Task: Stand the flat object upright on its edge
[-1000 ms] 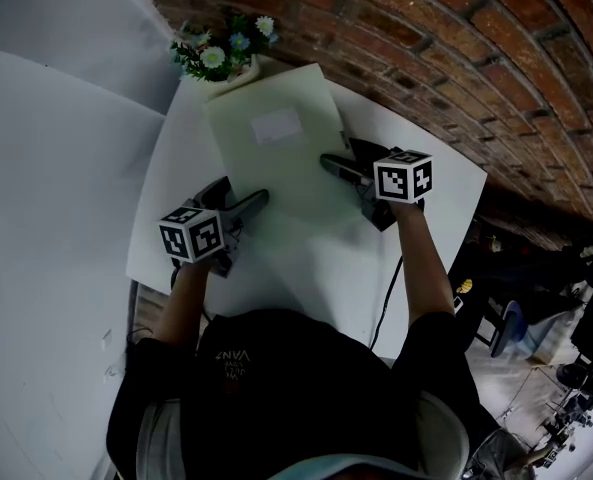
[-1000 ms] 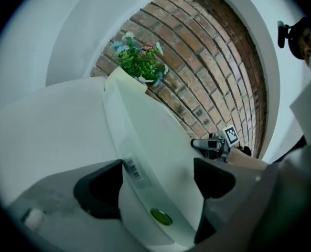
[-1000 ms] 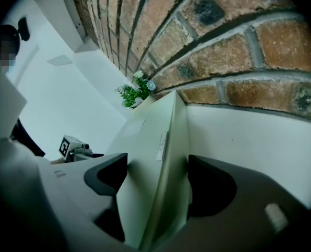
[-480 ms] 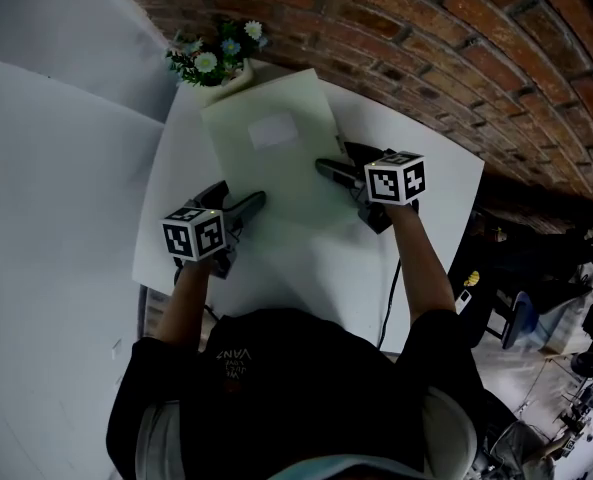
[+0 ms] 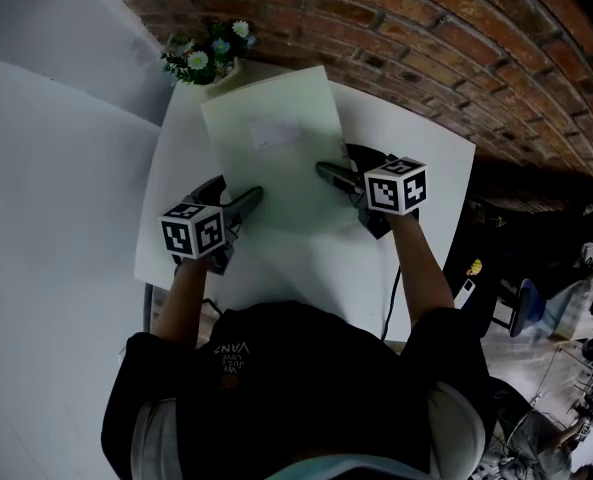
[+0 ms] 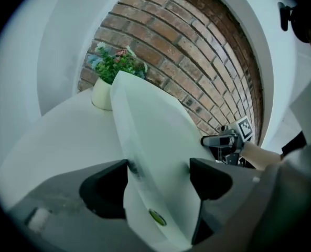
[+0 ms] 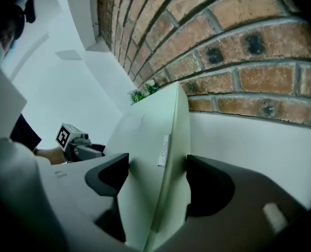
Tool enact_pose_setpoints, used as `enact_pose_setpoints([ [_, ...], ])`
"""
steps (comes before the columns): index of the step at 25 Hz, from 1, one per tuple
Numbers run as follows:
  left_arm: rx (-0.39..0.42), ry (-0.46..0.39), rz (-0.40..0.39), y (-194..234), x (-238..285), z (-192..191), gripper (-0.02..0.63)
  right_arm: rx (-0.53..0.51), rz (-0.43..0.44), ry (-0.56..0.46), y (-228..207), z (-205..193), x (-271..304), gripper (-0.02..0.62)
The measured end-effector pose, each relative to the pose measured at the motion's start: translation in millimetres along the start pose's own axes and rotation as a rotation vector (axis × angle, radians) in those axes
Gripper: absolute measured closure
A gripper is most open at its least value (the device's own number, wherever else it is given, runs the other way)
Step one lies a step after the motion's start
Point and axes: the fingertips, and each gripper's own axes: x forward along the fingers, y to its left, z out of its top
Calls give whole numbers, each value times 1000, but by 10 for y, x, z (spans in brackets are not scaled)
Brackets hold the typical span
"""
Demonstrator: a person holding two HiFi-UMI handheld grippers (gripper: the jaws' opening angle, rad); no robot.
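A pale green flat folder (image 5: 274,153) with a white label is tilted up off the white table (image 5: 426,148), its far edge near the flower pot. My right gripper (image 5: 342,169) is shut on its right side; in the right gripper view both pads sit against the folder (image 7: 147,140) at its spine. My left gripper (image 5: 238,195) is at the folder's near-left edge. In the left gripper view the folder (image 6: 155,135) lies slanted between the closing jaws, with the left pad (image 6: 116,185) at its edge. The right gripper (image 6: 226,140) shows beyond the folder.
A small pot of flowers (image 5: 208,56) stands at the table's far left corner, right behind the folder. A brick wall (image 5: 446,38) runs along the table's far side. White panels (image 5: 56,168) stand on the left. A cable (image 5: 390,293) hangs off the near edge.
The folder has tipped up a little more, and its far edge now reaches the flower pot. Both grippers stay at its sides, shifted slightly.
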Motion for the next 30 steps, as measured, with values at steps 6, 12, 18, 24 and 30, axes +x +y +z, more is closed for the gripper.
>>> enact_pose_setpoints([
  [6,40,-13,-24,-215,-43,34,225,-3,-55,-84,85,-7,-305,262],
  [12,102,-14,-53,-426,-87,44,225,5,-95,-145,160,-74,-582,265],
  [18,206,-20,-75,-657,-125,127,229,7,-134,-218,227,-119,-863,268],
  [24,316,-32,-108,-927,-133,256,235,2,-180,-294,262,-124,-1183,272],
  [30,422,-40,-131,-1222,-106,365,247,-16,-229,-349,262,-145,-1514,275],
])
